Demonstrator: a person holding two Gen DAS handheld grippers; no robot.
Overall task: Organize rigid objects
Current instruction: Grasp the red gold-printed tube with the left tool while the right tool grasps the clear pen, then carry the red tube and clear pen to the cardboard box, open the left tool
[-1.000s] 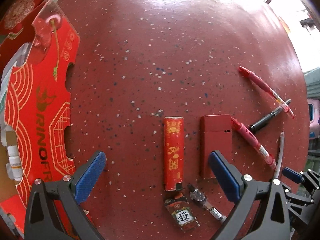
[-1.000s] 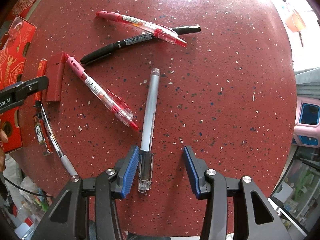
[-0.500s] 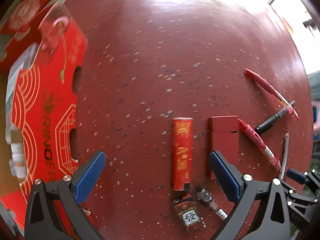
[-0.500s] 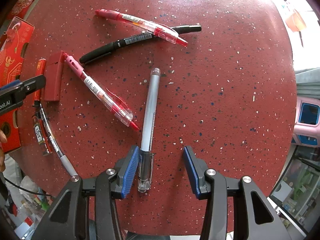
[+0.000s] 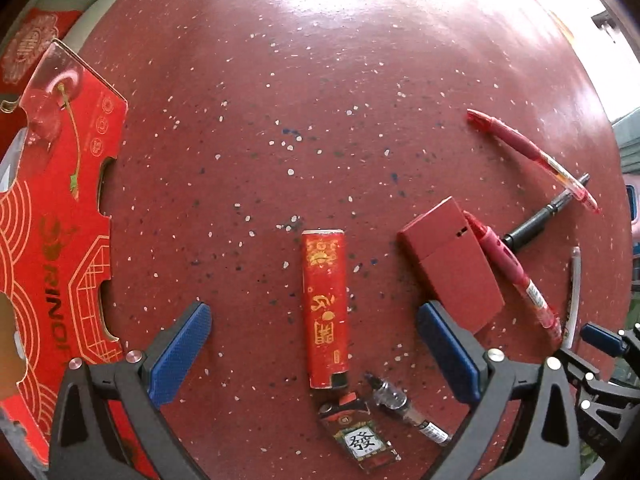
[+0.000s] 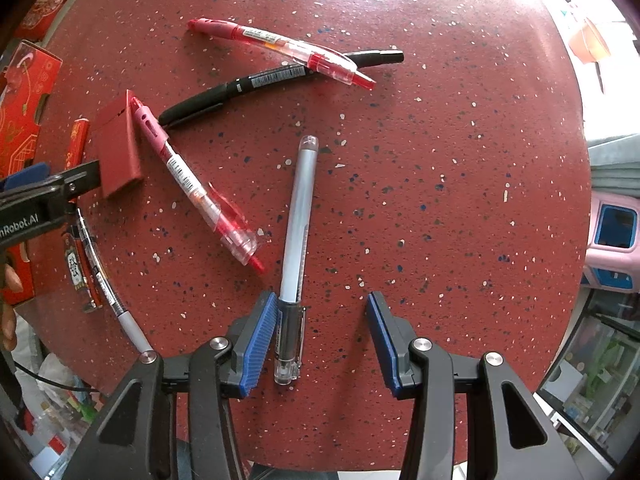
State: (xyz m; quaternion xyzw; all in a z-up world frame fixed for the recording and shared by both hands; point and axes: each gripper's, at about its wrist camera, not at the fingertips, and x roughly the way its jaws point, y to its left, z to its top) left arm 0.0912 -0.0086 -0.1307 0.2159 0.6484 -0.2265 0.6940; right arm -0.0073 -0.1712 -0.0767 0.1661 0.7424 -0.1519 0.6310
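My left gripper (image 5: 316, 354) hangs open over the red speckled table (image 5: 320, 120). A tall red lighter with gold characters (image 5: 324, 312) lies between its fingers, touching neither. A flat red case (image 5: 452, 264) lies tilted by the right-hand finger (image 5: 448, 354). A small lighter with a white label (image 5: 360, 432) and a clear-tipped pen (image 5: 408, 408) lie below. My right gripper (image 6: 322, 340) is open. The capped end of a silver pen (image 6: 298, 232) lies between its fingers, beside the left-hand one. Two red pens (image 6: 200, 188) (image 6: 280, 46) and a black pen (image 6: 272, 80) lie beyond.
A red printed cardboard box (image 5: 52, 240) lies along the table's left side. The round table's edge curves close behind both grippers. A pink and blue object (image 6: 612, 236) stands off the table to the right. Part of a hand (image 6: 10, 280) shows at the left rim.
The left gripper has shifted, and the flat red case has swung from upright to tilted, its top leaning left. The right gripper and the silver pen have stayed put.
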